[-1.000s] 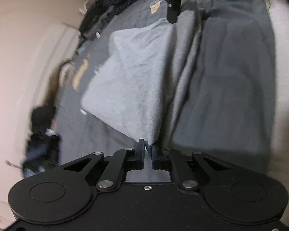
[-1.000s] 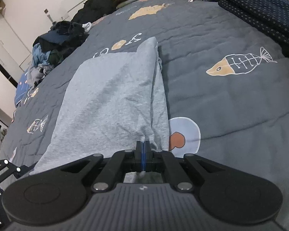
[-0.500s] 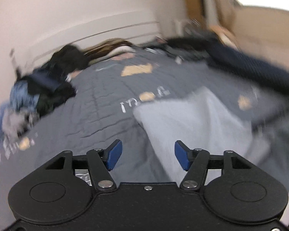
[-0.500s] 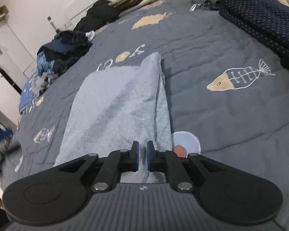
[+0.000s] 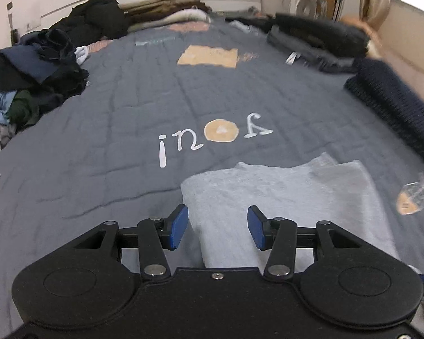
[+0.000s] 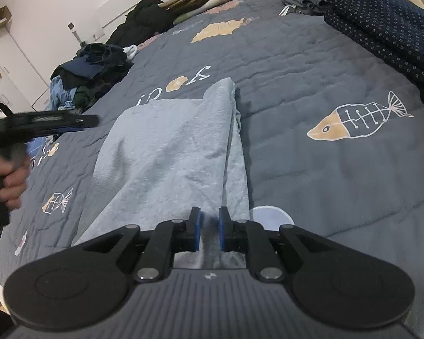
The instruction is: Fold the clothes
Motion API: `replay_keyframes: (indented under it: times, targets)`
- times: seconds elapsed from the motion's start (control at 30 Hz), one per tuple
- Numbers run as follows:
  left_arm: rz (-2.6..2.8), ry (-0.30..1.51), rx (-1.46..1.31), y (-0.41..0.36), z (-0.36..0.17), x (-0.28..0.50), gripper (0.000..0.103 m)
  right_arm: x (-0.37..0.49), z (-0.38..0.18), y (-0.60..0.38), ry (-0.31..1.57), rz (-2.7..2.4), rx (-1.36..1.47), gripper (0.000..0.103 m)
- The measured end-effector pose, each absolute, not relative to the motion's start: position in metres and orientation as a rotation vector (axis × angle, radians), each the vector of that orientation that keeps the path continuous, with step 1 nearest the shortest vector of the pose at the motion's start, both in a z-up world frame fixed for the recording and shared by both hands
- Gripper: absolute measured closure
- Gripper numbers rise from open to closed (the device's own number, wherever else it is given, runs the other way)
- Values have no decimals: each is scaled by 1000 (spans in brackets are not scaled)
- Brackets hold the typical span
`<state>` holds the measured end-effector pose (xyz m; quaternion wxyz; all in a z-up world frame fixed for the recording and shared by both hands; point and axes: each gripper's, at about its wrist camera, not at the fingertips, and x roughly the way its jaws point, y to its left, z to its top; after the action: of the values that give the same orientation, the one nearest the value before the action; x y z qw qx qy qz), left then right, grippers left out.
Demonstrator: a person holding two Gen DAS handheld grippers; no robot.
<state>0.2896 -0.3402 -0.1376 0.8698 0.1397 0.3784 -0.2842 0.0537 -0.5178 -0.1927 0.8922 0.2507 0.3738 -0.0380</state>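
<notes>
Change, left gripper: a second ago it pinched the grey garment's edge with its view rolled sideways; now it is level over the near left corner of the cloth, jaws well apart and closing, with nothing between the blue pads but the fabric lying below.
Change, right gripper: a second ago its pads were pressed together on the hem; now a narrow gap stands between them and the jaws are opening, the cloth under them released.
Garment: the light grey folded garment lies flat in the middle of the bed, a long rectangle with a raised corner at its far right and a thinner layer showing along its right edge.
Writing: white letters and an orange disc are printed on the bedspread, just beyond the garment; they look like upside-down script and I cannot read a word.
Prints: a fish skeleton right of the garment, a smaller one to its left.
Bedspread: dark grey quilt.
Surroundings: a heap of dark and blue clothes at the far left, a navy dotted fabric along the right edge, more clothes by the headboard.
Person: a hand grips the left tool's handle at the left of the right wrist view.
</notes>
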Motion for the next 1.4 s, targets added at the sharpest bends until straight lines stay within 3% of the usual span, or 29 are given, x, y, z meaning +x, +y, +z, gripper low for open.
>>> replay_keyframes:
  times: [0.2,0.23,0.27,0.43,0.6,0.8,0.93,0.97,1.13,1.4]
  targets:
    - [-585,888,316,-359,-167,315,57,64,-195,-520,774,-65,540,91]
    - [-588,908,307,-359,-171,318,63,66,-196,-520,774,-62,543,91]
    - [-585,927,297,-358,-176,322,88,67,-196,-519,774,-58,546,91]
    - [-603,940,210,-344,-173,338,98,70,-195,-519,767,-50,565,91]
    - [-512,864,143,-329,-163,353,99,68,-194,-522,758,-52,590,91]
    - [-472,834,177,-320,-163,342,91,70,-195,-519,766,-37,576,91]
    - [-542,773,190,-297,-137,299,59,69,-195,-522,771,-32,593,91]
    - [-561,751,199,-288,-130,283,57,69,-194,-522,773,-30,593,91]
    - [-586,674,233,-255,-121,199,57,67,-190,-516,779,-10,551,91]
    - [-569,551,420,-246,-147,94,57,50,-182,-512,770,14,537,91]
